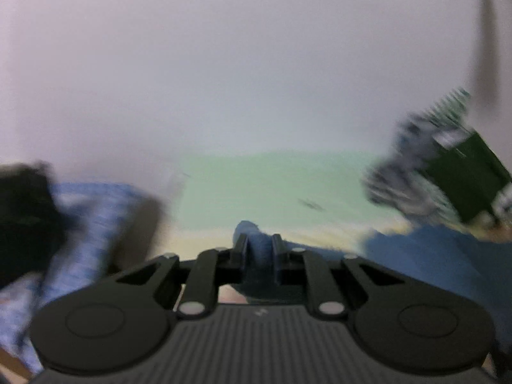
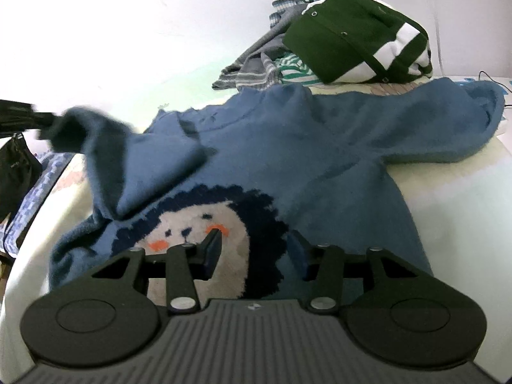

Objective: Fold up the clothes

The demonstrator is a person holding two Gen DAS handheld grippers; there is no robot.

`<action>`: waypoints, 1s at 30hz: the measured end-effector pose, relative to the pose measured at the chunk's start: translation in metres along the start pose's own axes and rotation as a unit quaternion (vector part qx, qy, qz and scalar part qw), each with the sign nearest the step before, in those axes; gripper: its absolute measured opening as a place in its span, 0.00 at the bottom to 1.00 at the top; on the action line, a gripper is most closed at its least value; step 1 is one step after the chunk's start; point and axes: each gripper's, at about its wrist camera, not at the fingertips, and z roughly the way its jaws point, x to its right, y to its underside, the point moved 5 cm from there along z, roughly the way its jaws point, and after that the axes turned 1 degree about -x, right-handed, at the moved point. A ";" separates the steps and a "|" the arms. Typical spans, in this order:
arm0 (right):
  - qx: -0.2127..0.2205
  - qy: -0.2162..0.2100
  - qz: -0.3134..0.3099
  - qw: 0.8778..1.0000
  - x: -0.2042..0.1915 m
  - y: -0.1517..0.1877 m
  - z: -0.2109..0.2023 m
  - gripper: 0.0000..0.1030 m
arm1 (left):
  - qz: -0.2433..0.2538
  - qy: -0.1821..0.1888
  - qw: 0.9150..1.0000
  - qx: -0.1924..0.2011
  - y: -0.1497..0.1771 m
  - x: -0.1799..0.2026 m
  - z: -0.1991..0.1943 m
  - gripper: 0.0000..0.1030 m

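Note:
A blue knitted sweater (image 2: 320,147) with a cream lion face (image 2: 195,224) lies front up on the pale bed. Its left sleeve (image 2: 105,147) is lifted off the bed, and the cuff end is pinched by my left gripper (image 2: 48,121), which enters from the left edge. In the blurred left wrist view, my left gripper (image 1: 260,243) is shut on that blue sleeve cuff (image 1: 256,233). My right gripper (image 2: 256,240) hovers open over the lion face, nothing between its fingers. The right sleeve (image 2: 448,128) lies spread out to the right.
A pile of clothes sits at the back: a dark green garment with white stripes (image 2: 352,35), a green-and-white striped one (image 2: 297,70) and a grey striped one (image 2: 252,67). A blue-patterned cloth (image 2: 38,192) and a black item (image 2: 12,172) lie off the bed's left edge. A white wall stands behind.

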 end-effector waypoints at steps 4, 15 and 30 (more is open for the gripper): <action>0.008 -0.014 -0.011 1.000 -0.012 -0.008 0.001 0.47 | -0.002 -0.102 0.995 0.021 -0.016 -0.070 -0.014 0.12; -0.054 -0.077 -0.083 0.992 -0.050 0.007 0.003 0.47 | 0.031 -0.211 0.974 -0.080 0.065 -0.145 0.006 0.14; -0.126 -0.043 -0.149 0.980 -0.012 0.058 -0.056 0.47 | 0.036 -0.073 0.981 -0.175 0.154 -0.058 -0.081 0.33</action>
